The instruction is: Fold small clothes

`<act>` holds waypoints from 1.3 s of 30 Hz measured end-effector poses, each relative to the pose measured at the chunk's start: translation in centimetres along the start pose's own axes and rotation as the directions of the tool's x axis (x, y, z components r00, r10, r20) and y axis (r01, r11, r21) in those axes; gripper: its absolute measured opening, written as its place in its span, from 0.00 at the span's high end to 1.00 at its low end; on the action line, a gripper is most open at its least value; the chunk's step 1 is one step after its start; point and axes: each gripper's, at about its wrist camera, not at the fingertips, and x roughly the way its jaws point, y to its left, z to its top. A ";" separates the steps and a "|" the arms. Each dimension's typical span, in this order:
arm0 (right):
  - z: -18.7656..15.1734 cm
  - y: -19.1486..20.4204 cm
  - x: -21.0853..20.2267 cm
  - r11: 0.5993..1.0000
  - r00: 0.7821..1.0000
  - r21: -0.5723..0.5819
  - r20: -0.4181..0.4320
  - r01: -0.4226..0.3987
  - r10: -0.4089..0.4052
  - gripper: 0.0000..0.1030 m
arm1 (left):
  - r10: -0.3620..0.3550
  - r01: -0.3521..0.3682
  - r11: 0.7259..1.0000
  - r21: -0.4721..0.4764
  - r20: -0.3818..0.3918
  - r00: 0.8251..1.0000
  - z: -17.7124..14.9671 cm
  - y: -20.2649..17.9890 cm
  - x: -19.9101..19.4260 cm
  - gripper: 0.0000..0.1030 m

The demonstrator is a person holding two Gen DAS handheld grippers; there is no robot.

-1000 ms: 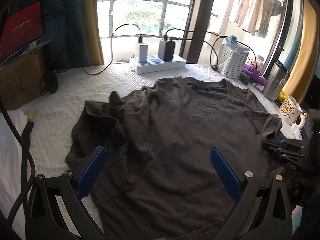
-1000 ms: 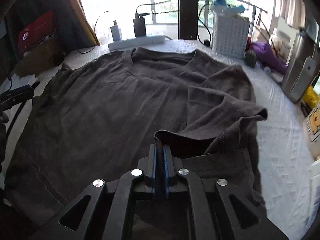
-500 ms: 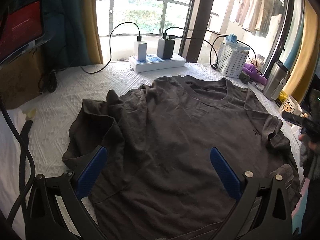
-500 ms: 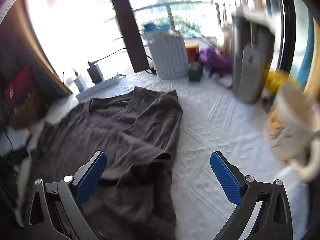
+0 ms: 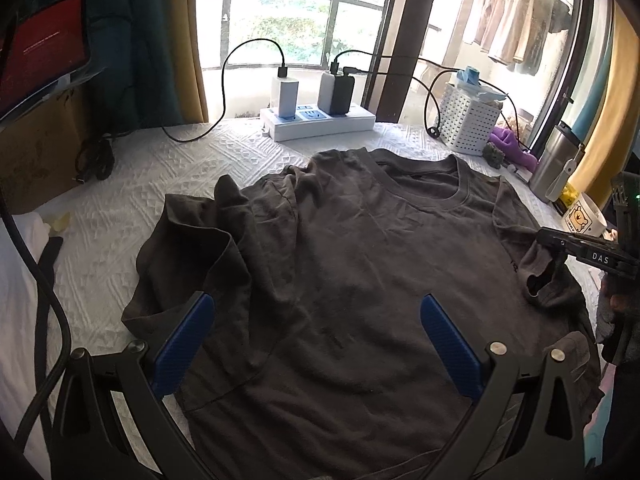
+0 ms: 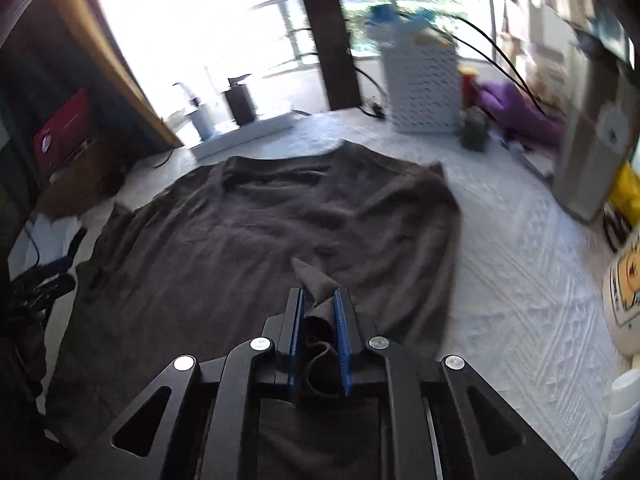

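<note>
Now my right gripper (image 6: 319, 334) has just closed on the bunched right sleeve (image 5: 538, 270) of the dark T-shirt (image 5: 360, 280), which lies face-up on the white quilted cover (image 5: 120, 216), probably to fold it inward. Left gripper (image 5: 316, 344) hovers open over the hem.

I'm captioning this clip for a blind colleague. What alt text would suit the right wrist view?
The right claw is shut on a bunched fold of a dark grey T-shirt spread on a white textured cloth. Behind it stand a white basket and a power strip by a bright window.
</note>
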 end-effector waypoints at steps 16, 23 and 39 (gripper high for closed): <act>-1.1 8.2 1.3 0.991 0.999 -0.135 -0.045 -0.018 0.012 0.00 | 0.035 -0.034 0.999 -0.039 0.010 0.999 -0.9 1.9 -1.2 0.01; -2.3 0.9 -4.5 0.994 0.994 -0.033 0.026 0.103 -0.102 0.00 | 0.013 -0.013 1.000 0.003 0.013 1.000 -0.2 -0.3 -1.0 0.01; -7.5 3.6 -1.5 0.986 0.983 -0.118 -0.154 -0.119 0.100 0.36 | 0.013 -0.013 0.999 0.038 -0.002 1.000 -1.2 -1.9 -1.6 0.01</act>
